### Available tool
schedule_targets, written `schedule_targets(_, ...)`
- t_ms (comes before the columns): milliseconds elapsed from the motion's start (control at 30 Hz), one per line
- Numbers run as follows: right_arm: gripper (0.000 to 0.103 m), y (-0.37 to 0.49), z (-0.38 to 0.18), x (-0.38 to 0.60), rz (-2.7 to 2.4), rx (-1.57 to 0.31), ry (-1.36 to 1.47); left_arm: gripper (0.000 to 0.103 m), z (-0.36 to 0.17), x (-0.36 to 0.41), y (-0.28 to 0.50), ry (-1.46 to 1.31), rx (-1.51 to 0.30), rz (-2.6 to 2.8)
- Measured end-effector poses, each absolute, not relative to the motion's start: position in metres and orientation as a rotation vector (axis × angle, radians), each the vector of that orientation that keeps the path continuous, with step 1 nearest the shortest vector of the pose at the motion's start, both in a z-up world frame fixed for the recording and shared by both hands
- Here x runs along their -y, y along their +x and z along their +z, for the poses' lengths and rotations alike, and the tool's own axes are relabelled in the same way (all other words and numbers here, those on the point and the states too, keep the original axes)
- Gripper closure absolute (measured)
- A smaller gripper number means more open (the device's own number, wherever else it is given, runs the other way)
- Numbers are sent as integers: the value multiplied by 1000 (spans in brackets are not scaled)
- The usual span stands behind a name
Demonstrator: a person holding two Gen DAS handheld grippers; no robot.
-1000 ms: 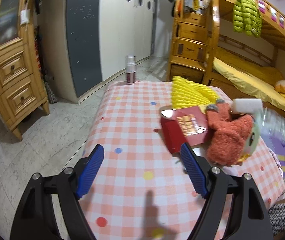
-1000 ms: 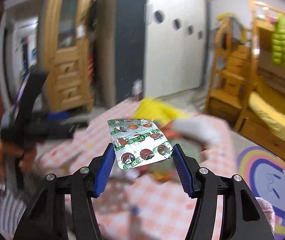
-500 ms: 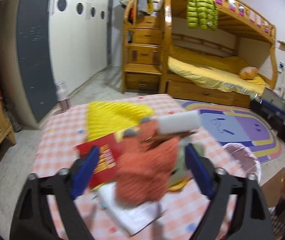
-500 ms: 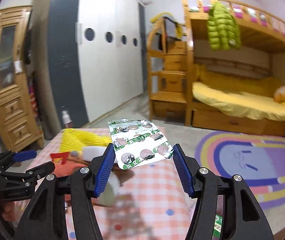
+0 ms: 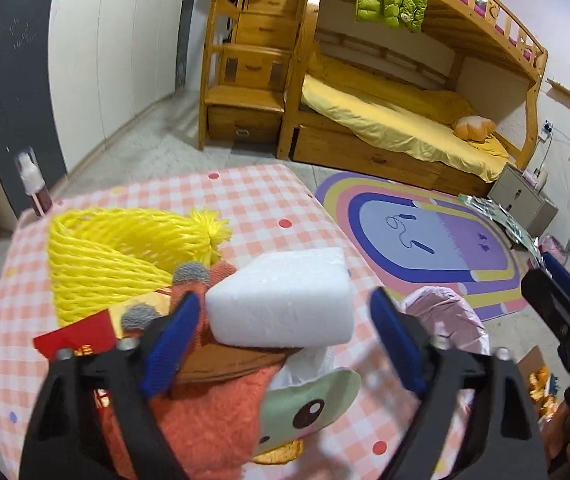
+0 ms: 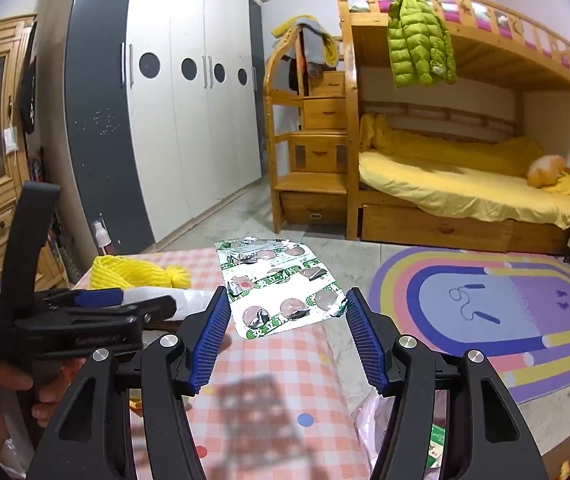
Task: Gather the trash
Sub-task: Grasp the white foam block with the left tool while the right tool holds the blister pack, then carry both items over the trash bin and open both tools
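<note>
Right tongs: clamped on the used silver-and-green foil blister pack, swung within the last second from over the checked surface toward the pink bag at 5 o'clock. Left tongs: apart, now framing the white foam block at 12 o'clock, likely next.

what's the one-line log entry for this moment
right gripper: shut on blister pack, held over table edge | left gripper: open, around foam block | pink bag: beside table

Bunk bed, green jacket on rail, rainbow rug, wardrobe
</note>
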State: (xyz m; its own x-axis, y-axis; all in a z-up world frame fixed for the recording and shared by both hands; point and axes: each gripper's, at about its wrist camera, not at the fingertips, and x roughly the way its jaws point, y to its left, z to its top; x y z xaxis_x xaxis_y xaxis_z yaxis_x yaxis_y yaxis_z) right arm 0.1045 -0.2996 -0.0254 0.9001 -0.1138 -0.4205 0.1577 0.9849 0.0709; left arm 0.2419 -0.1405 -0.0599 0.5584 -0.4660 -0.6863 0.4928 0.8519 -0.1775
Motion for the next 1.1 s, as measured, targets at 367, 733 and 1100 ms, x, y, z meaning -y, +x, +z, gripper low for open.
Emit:
schedule_targets(367,44,84,-14,309,-169,-359,134,46,-20,126,195,-4,-553,-596)
schedule_targets(733,44,64,-14,341,-272,-357,158,46,-18,162,144,69,-428,-637)
schedule_targets(1100,44,44,-14,364,-360,-391,156,46,-15,167,130,48,-373,-677)
